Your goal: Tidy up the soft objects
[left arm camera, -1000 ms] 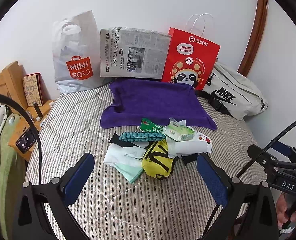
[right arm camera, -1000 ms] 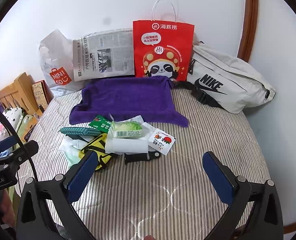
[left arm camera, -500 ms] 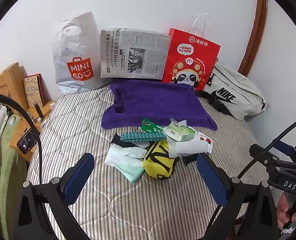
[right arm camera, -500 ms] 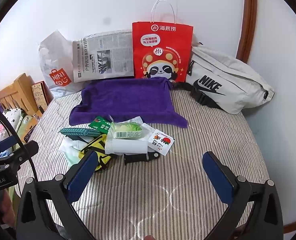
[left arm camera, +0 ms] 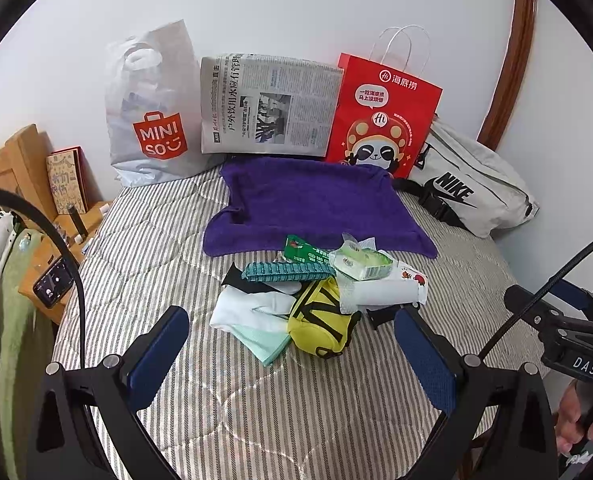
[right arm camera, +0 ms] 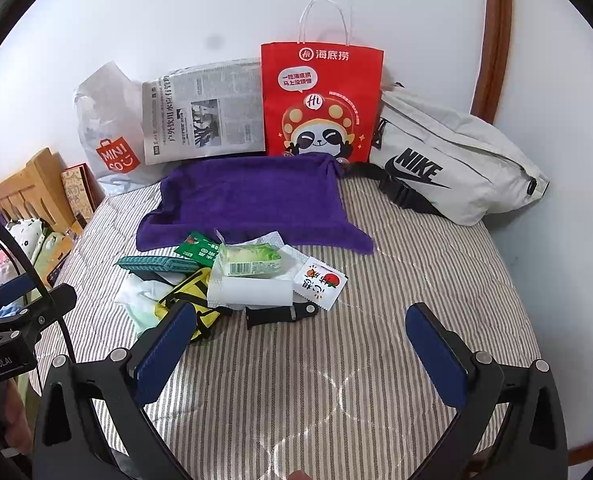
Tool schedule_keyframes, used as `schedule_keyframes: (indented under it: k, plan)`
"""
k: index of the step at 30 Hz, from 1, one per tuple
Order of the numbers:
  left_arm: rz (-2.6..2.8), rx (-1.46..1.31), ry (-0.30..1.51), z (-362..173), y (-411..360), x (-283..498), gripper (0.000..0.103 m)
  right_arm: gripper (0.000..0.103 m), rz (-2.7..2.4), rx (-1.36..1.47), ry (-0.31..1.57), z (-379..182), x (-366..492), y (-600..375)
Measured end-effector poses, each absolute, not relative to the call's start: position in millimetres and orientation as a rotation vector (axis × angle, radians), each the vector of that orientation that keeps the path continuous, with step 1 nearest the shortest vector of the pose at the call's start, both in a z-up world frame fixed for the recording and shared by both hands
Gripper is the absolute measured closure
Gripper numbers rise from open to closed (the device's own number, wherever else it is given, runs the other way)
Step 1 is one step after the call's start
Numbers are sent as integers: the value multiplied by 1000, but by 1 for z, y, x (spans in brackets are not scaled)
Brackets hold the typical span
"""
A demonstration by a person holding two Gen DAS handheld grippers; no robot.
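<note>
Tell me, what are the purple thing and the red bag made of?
The purple towel looks like soft terry cloth: fuzzy, matte, edges drooping limply. The red bag looks like stiff, smooth printed paper: it stands upright with sharp creases and thin white cord handles.

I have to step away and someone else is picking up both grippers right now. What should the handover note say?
Left gripper: open, empty, hovering above the bed short of the pile.
Right gripper: open, empty, also short of the pile.
Pile, mid-bed on the striped cover: yellow pouch, white and mint cloths, teal cloth, tissue pack, white roll, green sachet.
Purple towel lies spread flat behind the pile, with nothing on it.
Done: nothing sorted, as far as things lie.
Left: the whole pile.
</note>
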State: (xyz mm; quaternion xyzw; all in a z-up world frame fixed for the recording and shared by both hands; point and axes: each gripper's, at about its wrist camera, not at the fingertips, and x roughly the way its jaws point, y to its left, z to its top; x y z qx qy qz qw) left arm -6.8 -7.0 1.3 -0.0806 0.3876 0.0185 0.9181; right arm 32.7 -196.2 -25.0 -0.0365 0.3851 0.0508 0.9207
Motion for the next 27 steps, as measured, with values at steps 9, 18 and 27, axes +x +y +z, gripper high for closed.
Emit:
schedule_keyframes:
  k: [9,18,27]
  plan:
    - [24,-182,788,-12,12,2,0,0,108,-74,793,-33,38,-198]
    - [25,-77,819,-47,17,22,0,0,104,-86,841,-56,52,-197]
    - [15,76,856,-86,18,53,0,0,87,-82,921,-89,76,-201]
